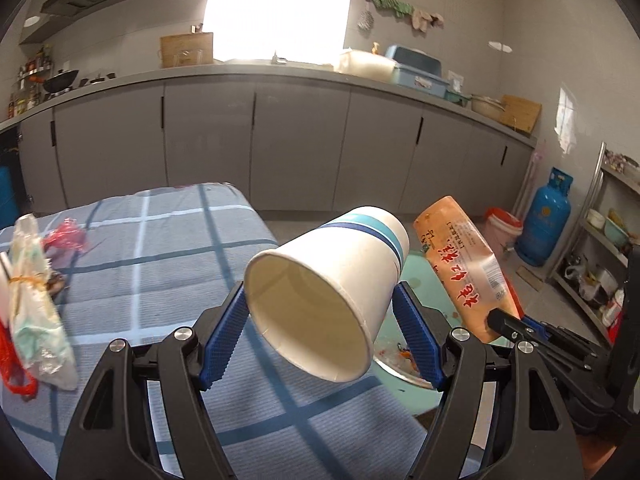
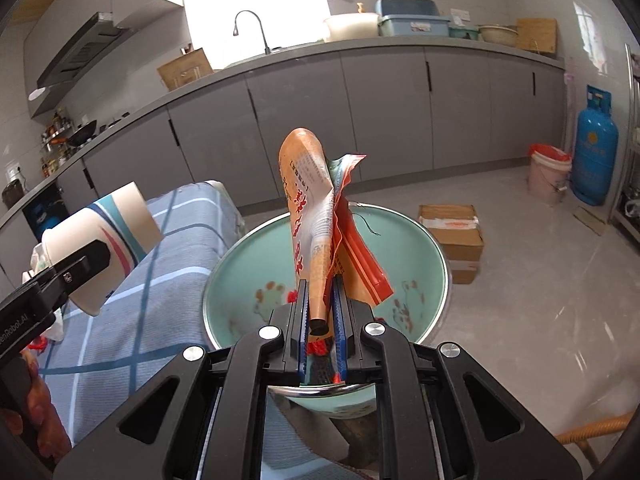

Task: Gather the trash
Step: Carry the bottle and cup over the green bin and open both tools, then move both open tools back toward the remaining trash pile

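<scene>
The right claw (image 2: 320,320) blocks the near rim of the green basin (image 2: 434,248), and the left claw's (image 1: 324,328) own paper cup (image 1: 326,296) hides most of that basin in the left wrist view. The left claw is gripping the paper cup between its blue pads, the cup tipped on its side with its open mouth toward the camera, held above the edge of the bench (image 1: 160,264) with its blue checked cloth. The right claw is closed tight on an orange snack wrapper (image 2: 310,216), which stands up from the jaws directly over the basin. Inside the basin only painted marks and small scraps show. A crumpled plastic bag (image 1: 34,312) lies on the bench, partly cut off at the left.
</scene>
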Demonstrator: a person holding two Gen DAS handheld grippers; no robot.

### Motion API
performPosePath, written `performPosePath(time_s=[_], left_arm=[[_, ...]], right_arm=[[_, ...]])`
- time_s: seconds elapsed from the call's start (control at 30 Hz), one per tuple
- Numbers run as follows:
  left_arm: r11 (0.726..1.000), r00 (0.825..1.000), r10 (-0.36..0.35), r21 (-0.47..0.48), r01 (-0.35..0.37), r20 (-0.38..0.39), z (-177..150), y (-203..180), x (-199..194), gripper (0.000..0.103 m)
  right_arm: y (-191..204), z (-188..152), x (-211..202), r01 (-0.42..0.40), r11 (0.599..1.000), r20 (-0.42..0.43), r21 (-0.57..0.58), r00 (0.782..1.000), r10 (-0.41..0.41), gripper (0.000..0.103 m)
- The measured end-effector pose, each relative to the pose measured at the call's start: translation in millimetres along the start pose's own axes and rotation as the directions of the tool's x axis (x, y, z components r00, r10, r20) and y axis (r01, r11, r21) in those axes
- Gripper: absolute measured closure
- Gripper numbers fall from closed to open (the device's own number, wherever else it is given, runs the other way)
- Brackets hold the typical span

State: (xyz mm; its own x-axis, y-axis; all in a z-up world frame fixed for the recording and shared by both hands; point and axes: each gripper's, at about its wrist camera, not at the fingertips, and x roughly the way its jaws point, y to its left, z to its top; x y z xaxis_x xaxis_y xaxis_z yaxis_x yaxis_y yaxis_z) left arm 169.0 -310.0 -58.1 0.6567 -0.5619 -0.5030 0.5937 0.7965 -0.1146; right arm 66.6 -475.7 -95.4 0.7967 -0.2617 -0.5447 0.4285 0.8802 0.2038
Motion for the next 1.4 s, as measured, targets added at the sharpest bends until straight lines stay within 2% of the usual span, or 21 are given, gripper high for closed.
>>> performPosePath(time_s=[0.3, 0.37, 0.4, 0.47, 0.5, 0.53, 0.6, 0.7, 0.97, 1.2, 1.4], left_arm=[[0.999, 0.996, -0.006, 0.051, 0.011, -0.094, 4, -30, 56, 0.029], [0.998, 0.994, -0.002, 0.059, 0.009, -0.109, 3, -32, 63, 0.029], [0.998, 0.993, 0.006, 0.064, 0.002, -0.119, 2, -32, 67, 0.027], [0.998, 0.992, 0.008, 0.061, 0.000, -0.126, 1, -31, 72, 0.023], [0.999, 0.991, 0.010, 0.054, -0.003, -0.131, 2, -29, 73, 0.014], [0.999, 0.992, 0.015, 0.045, -0.009, -0.124, 3, -26, 71, 0.010], [0.999, 0.994, 0.022, 0.028, -0.019, -0.105, 6, -20, 67, 0.008], [0.998, 0.994, 0.055, 0.009, -0.054, -0.095, 9, -9, 61, 0.005], [0.986, 0.985, 0.145, -0.069, -0.152, -0.094, 5, 27, 43, 0.005], [0.973, 0.974, 0.204, -0.089, -0.212, -0.094, -4, 51, 18, 0.005], [0.952, 0.968, 0.237, -0.177, -0.249, -0.084, -15, 79, -12, 0.005]], right_arm=[[-21, -6, 17, 0.022, 0.997, -0.052, 0.072, 0.998, -0.019, 0.087], [-24, -6, 19, 0.029, 0.996, -0.054, 0.085, 0.998, -0.024, 0.081], [-26, -6, 20, 0.030, 0.995, -0.052, 0.097, 0.998, -0.025, 0.079], [-32, -6, 19, 0.041, 0.992, -0.042, 0.119, 0.998, -0.037, 0.069], [-34, -5, 18, 0.047, 0.990, -0.032, 0.132, 0.999, -0.043, 0.069], [-37, -5, 17, 0.041, 0.987, -0.024, 0.152, 0.999, -0.038, 0.067], [-42, -5, 13, 0.049, 0.982, -0.006, 0.185, 0.999, -0.048, 0.057], [-47, -4, 7, 0.046, 0.977, 0.023, 0.206, 0.998, -0.052, 0.056], [-41, -2, 1, 0.067, 0.980, 0.055, 0.186, 0.995, -0.078, 0.041], [-36, -1, 2, 0.072, 0.983, 0.055, 0.169, 0.995, -0.083, 0.039], [-24, -1, 1, 0.062, 0.988, 0.069, 0.139, 0.995, -0.073, 0.037]])
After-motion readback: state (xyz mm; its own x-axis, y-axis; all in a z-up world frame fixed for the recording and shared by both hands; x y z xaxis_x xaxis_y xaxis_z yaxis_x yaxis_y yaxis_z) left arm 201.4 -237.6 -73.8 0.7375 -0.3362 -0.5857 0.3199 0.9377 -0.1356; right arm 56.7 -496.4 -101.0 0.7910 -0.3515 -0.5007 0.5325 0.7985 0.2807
